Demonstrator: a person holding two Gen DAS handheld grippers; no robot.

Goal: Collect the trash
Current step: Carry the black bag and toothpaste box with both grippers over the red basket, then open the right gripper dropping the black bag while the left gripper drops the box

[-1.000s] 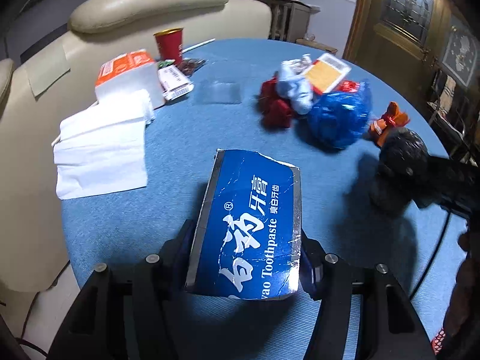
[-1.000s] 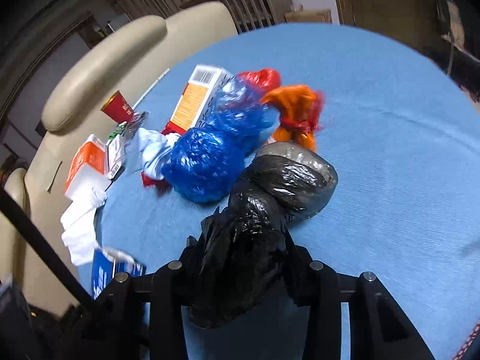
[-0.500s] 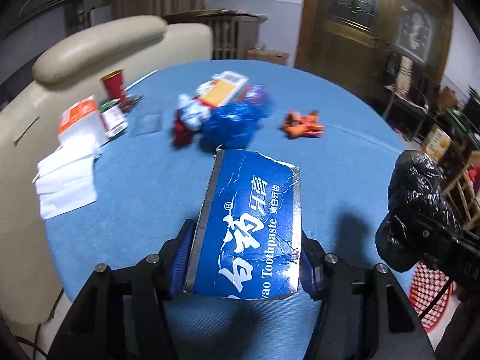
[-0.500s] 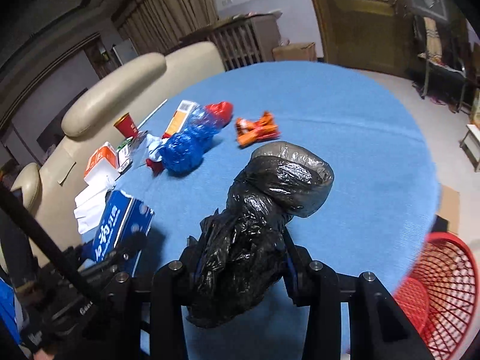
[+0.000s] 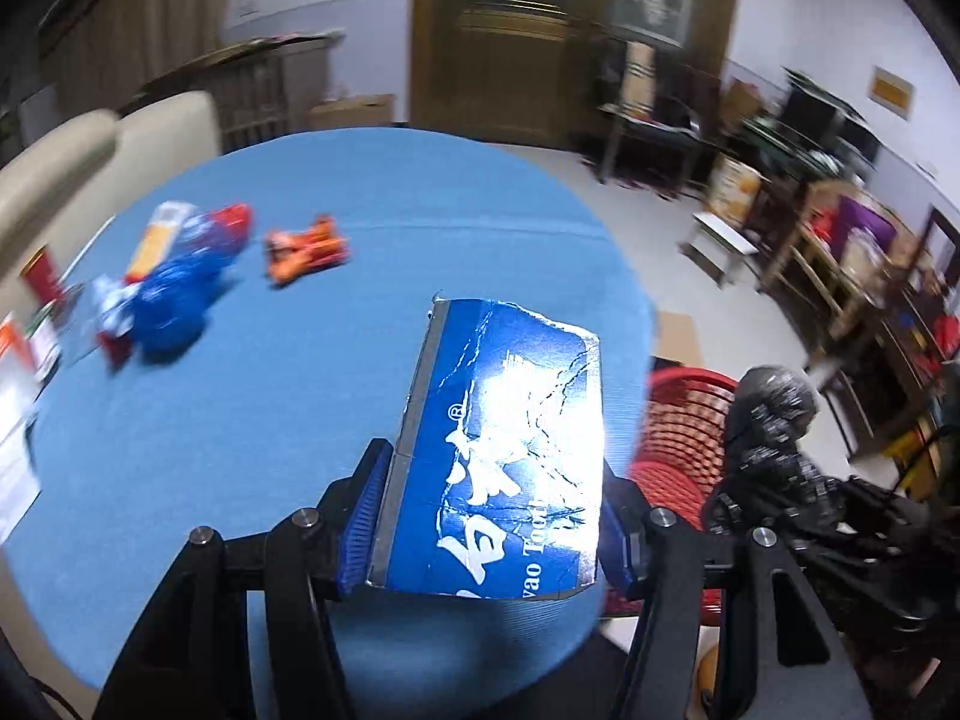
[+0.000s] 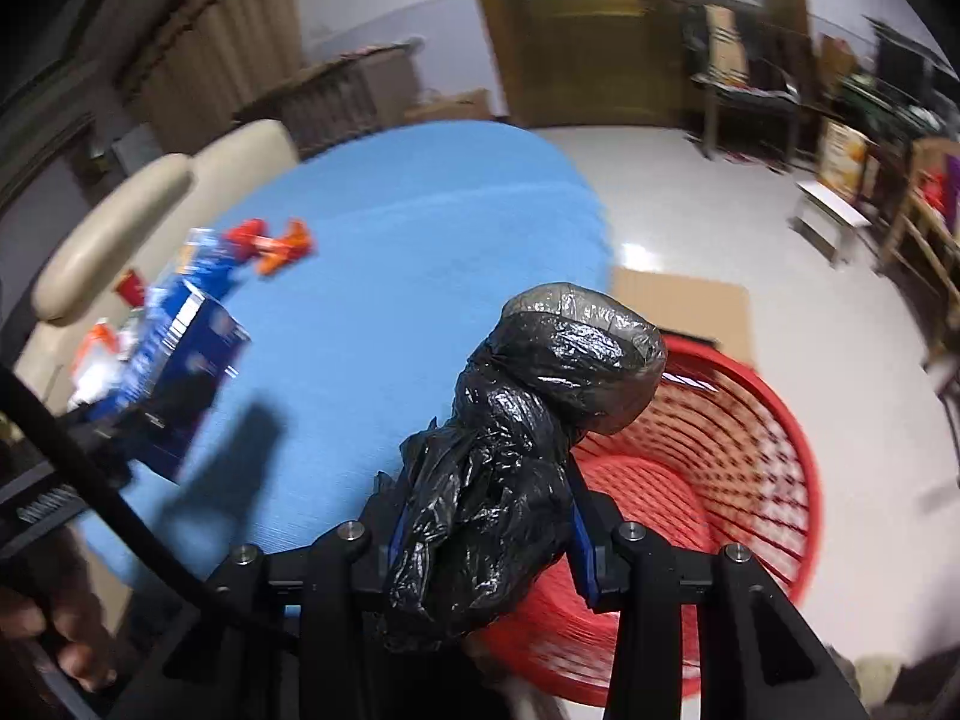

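Both grippers swung off table centre toward its edge; red mesh basket [image 6: 750, 450] now in view, on floor just beyond right gripper [image 6: 486, 516]. Right gripper clamped on black plastic bag [image 6: 528, 420]. Left gripper [image 5: 486, 516] clamped on torn blue toothpaste box [image 5: 498, 450], blue table [image 5: 360, 240] edge beneath. Blue bag [image 5: 168, 306], orange wrapper [image 5: 306, 249] lie far ahead-left.

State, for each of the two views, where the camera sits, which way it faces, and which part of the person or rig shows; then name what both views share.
Left wrist: on the left gripper, looking down across the table; its jaws clamp the box.
Right wrist: on the right gripper, facing the basket; its jaws clamp the bag, and a hand shows.
Shared: table, basket, box, bag.
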